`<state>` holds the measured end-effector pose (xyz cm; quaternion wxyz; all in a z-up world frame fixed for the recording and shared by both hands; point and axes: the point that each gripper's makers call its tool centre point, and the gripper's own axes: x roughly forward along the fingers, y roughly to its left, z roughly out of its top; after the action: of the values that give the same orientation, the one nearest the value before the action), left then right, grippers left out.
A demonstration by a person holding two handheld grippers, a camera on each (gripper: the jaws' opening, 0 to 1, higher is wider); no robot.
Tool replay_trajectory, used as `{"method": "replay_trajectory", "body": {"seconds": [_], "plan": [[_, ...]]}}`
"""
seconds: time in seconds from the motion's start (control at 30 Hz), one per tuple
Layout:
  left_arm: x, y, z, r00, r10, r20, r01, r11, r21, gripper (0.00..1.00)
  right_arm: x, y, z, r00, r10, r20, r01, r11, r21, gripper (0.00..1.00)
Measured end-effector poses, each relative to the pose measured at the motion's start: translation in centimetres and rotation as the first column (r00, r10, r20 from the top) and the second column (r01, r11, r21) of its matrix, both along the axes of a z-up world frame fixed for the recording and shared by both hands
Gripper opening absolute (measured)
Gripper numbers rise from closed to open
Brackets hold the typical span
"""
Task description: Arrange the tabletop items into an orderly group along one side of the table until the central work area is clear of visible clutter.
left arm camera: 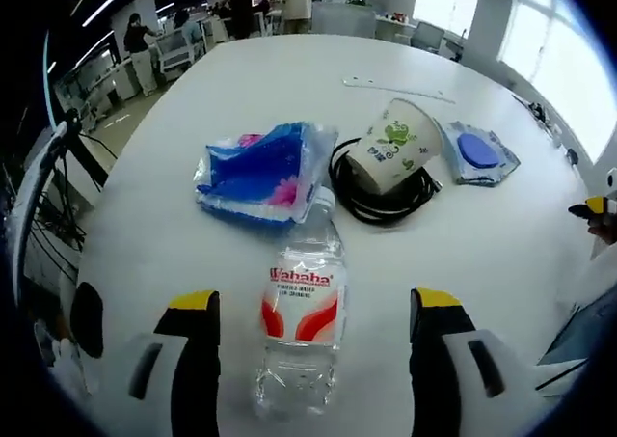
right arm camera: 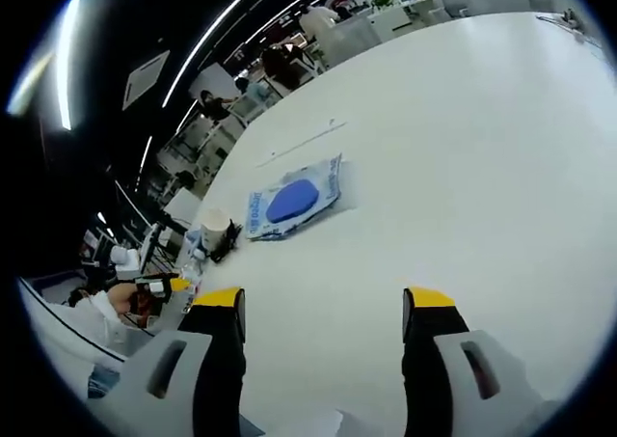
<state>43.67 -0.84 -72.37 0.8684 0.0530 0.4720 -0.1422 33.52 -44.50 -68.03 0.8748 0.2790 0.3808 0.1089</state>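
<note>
A clear water bottle (left arm camera: 301, 321) with a red and white label lies on the white table (left arm camera: 241, 99), between the fingers of my open left gripper (left arm camera: 313, 307). Beyond it sit a blue tissue pack (left arm camera: 262, 172), a paper cup (left arm camera: 393, 146) tipped on a coiled black cable (left arm camera: 381, 201), and a wet-wipes pack with a blue lid (left arm camera: 477, 154). My right gripper (right arm camera: 323, 307) is open over bare table (right arm camera: 463, 167), with the wipes pack (right arm camera: 292, 201) ahead and the cup (right arm camera: 213, 227) farther left. The other gripper (right arm camera: 154, 287) shows at the left edge.
A thin white strip (left arm camera: 397, 88) lies at the table's far side. An office with desks and people (left arm camera: 140, 41) lies past the far edge. A bicycle wheel (left arm camera: 39, 196) stands left of the table. A yellow-tipped gripper part (left arm camera: 593, 207) shows at the right edge.
</note>
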Motion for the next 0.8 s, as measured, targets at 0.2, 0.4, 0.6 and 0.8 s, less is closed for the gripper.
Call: {"method": "replay_trajectory", "body": {"seconds": [0.2,0.4,0.6,0.8], "plan": [[2.5,0.3,2.2,0.994,0.033,0.101,-0.031,0.999,-0.017,0.76,0.1,0.6,-0.1,1.0,0.017,-0.009,-0.017,1.0,-0.004,0.65],[4.6,-0.2,2.9,0.991,0.026,0.135,-0.022,0.999,-0.034,0.7,0.2,0.8,-0.2,0.999,0.031,-0.014,-0.031,0.999,-0.007,0.65],[7.1,-1.3,4.0,0.972,0.04,0.231,-0.017,0.995,-0.101,0.65,0.1,0.4,-0.3,1.0,0.017,-0.019,-0.017,1.0,-0.013,0.64],[7.7,-6.2,5.1,0.941,-0.139,0.309,0.164,0.985,-0.057,0.67,-0.1,0.4,-0.7,0.999,0.015,-0.035,-0.016,1.0,-0.013,0.64]]}}
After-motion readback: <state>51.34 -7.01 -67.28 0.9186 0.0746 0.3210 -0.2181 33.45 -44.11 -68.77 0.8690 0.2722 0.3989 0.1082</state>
